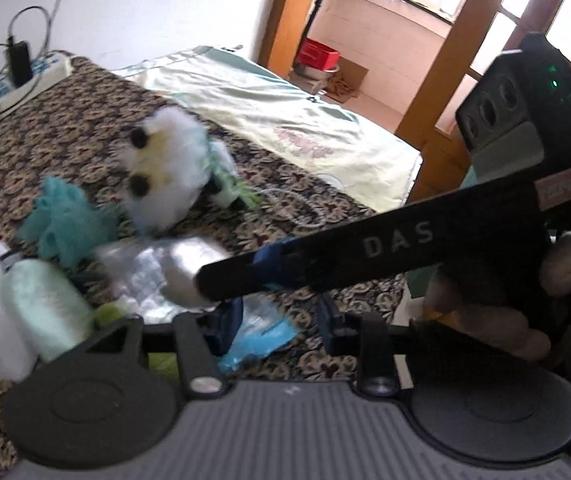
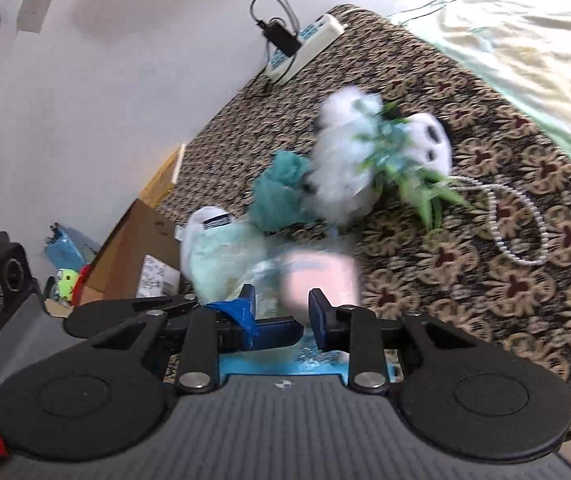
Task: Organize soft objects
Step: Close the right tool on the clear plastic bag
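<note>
1. Evidently, both grippers pinch the crinkly clear bag [image 2: 309, 272]: right gripper [image 2: 281, 312] jaws narrowed on its near edge, left gripper [image 1: 269, 320] likewise.
2. Thin film could slip out.
3. Plush panda [image 2: 365, 152] lies beyond, snaggable.

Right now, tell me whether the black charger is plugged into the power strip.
Plugged in: the black charger stands seated in a socket of the white power strip.
</note>
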### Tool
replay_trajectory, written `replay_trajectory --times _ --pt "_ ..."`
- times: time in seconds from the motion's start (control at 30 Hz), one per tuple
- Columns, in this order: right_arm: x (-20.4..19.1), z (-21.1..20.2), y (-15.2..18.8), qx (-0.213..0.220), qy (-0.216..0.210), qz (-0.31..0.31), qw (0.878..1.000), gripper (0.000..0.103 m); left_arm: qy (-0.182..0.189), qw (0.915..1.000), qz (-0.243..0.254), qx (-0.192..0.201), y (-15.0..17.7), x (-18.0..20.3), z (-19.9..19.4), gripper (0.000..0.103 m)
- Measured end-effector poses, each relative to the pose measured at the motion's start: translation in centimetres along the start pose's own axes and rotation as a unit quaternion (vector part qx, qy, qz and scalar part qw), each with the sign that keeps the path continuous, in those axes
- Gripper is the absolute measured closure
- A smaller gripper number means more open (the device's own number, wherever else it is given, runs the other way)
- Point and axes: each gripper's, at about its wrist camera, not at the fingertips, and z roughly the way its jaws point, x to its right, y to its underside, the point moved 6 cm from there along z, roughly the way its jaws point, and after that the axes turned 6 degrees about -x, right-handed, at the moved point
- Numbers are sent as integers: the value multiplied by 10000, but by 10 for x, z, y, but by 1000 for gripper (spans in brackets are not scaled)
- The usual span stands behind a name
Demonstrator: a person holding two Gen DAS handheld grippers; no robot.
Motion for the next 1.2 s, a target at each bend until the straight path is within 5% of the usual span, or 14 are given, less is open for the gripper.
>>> replay_trajectory --times 0.1,0.17,0.23,0.4,0.67,0.9,1.2 --pt "3 1 -2 162 161 51 9997 92 -130 9997 -195 102 10 -14 -12 70" --pt "9 -1 -7 286 321 208 9989 86 -221 9989 -381 166 15 -23 -20 36" --pt "12 -1 -10 274 485 233 9982 86 -229 9972 -608 378 18 -32 -30 26" --pt "28 6 -15 78 966 171 9951 85 -81 9951 -839 520 9 -40 -36 26" --pt "53 2 -10 -15 582 941 9939 83 168 9960 -855 187 -23 -53 0 26" --pt "67 -3 -1 -55 396 1312 9905 82 310 9936 -1058 -246 -19 -60 26 26" --pt "70 2 -3 -146 254 1396 9898 81 -15 9958 -910 33 -10 -64 -7 26"
